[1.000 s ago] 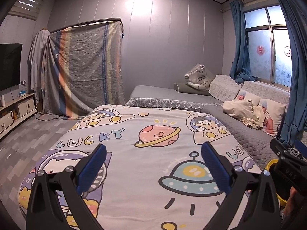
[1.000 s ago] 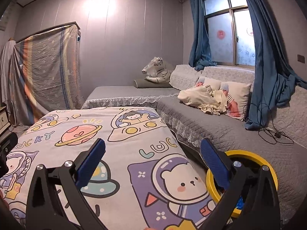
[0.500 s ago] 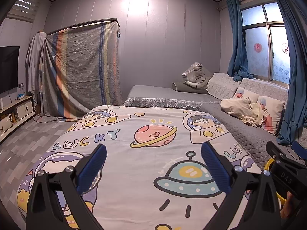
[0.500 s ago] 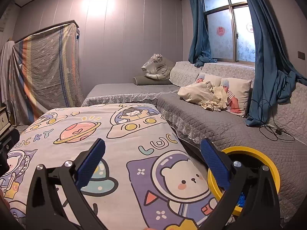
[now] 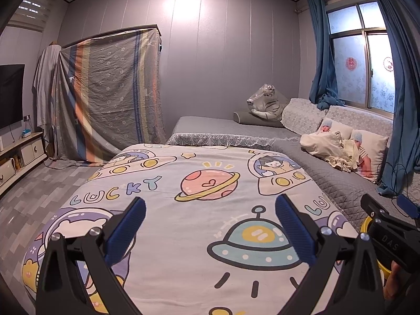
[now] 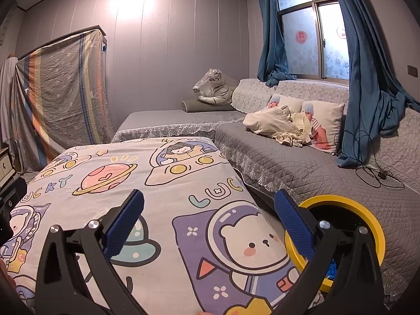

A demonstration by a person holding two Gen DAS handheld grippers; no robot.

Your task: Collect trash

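left tongs (image 5: 210,220): released, nothing between blue pads, over cartoon sheet (image 5: 189,210) | right tongs (image 6: 208,216): released, empty | bins: 1, yellow-rimmed bin (image 6: 367,218), near right, between sheet and grey sofa (image 6: 302,162); blue scrap inside | pillows: 2, on sofa

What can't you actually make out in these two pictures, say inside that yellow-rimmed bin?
- Yellow-rimmed bin, right wrist view: the right gripper covers its near side. Its dark inside shows only a blue scrap.
- Same bin, left wrist view: a mere sliver of rim behind the right gripper's body.
- Trash on the cartoon bedspread: none visible. Its near edge is cut off by both frames.
- Left gripper: open, empty.
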